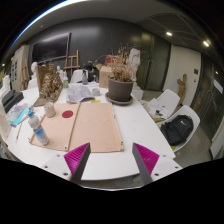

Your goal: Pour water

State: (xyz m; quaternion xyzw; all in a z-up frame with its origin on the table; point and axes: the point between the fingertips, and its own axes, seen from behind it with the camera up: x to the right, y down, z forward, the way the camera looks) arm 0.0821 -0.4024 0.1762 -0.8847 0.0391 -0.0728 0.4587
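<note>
Evidently the approach step was in hand: the gripper [112, 160] hung above the table [135, 125], fingers spread and empty. The water bottle [38, 129] stood well ahead, beside a brown board [85, 127]. The next move called for reaching toward the bottle.

Clear plastic bottle [38, 129], blue label, upright on the near left corner of a tan board [82, 128], well ahead and left of the fingers. Small cup [50, 109] beyond it, upright on the same board, beside a red disc [68, 114].
</note>
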